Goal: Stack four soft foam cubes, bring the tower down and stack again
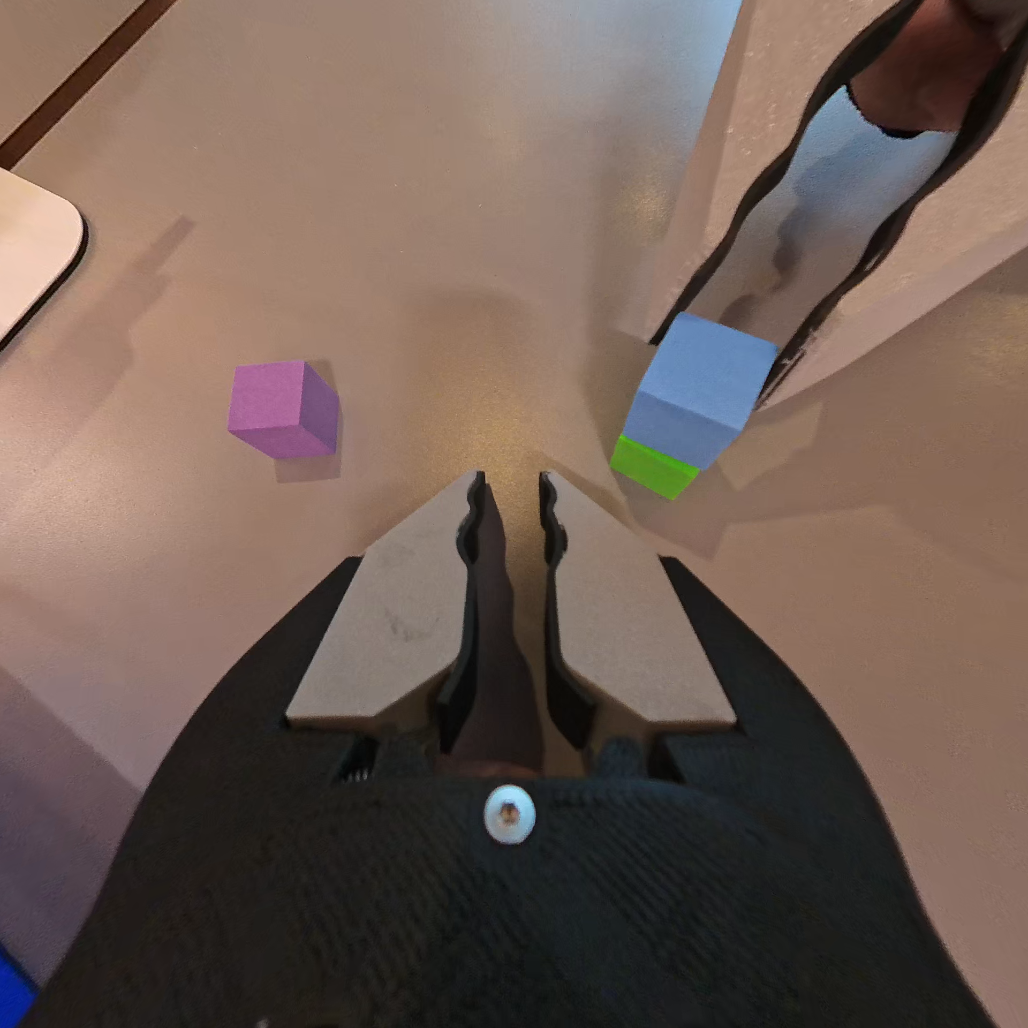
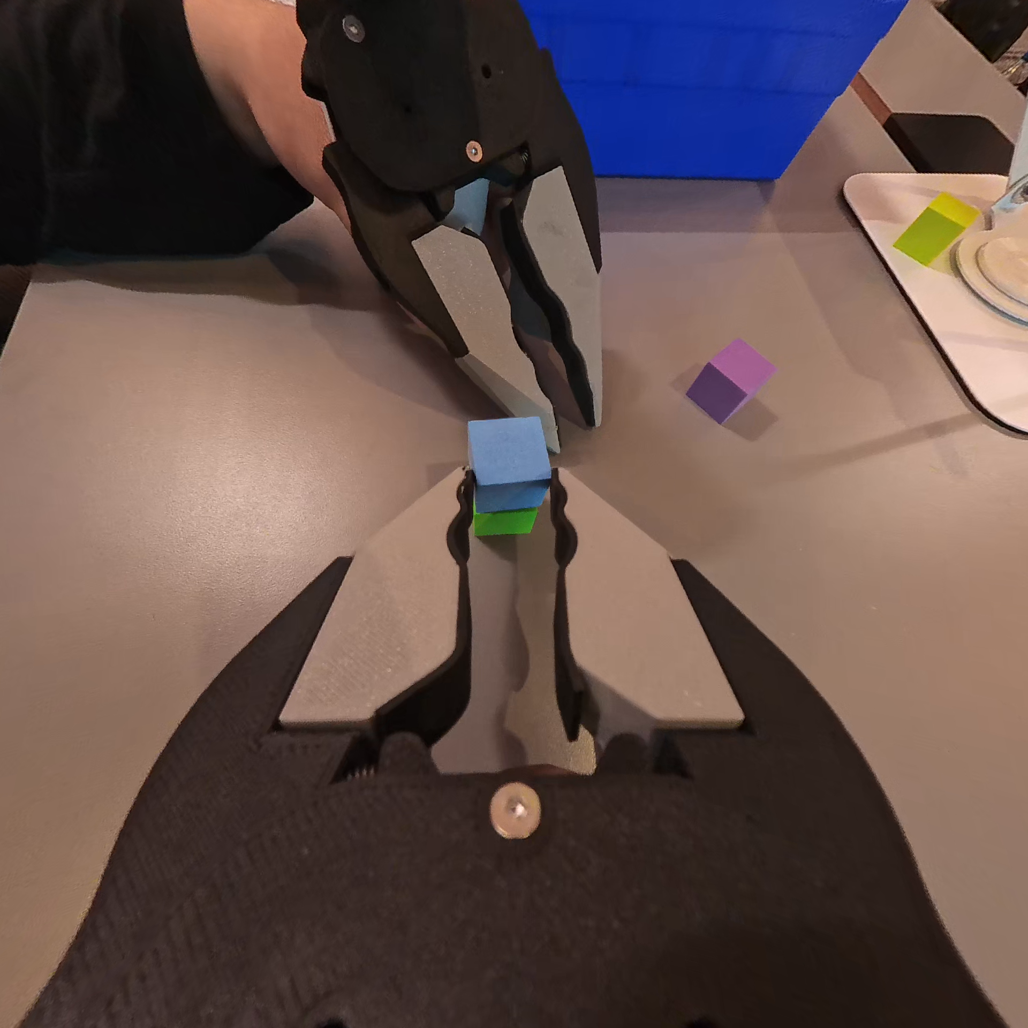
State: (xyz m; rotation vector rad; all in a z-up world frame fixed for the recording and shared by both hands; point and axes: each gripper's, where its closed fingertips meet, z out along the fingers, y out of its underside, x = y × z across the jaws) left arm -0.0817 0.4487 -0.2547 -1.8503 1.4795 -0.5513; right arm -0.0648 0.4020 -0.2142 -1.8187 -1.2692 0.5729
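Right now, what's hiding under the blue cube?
A green cube sits under the blue cube, on the table. Only its side faces show; its top is covered by the blue one.

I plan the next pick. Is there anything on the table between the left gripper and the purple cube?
Nothing: the left wrist view shows only bare table between the left gripper and the purple cube.
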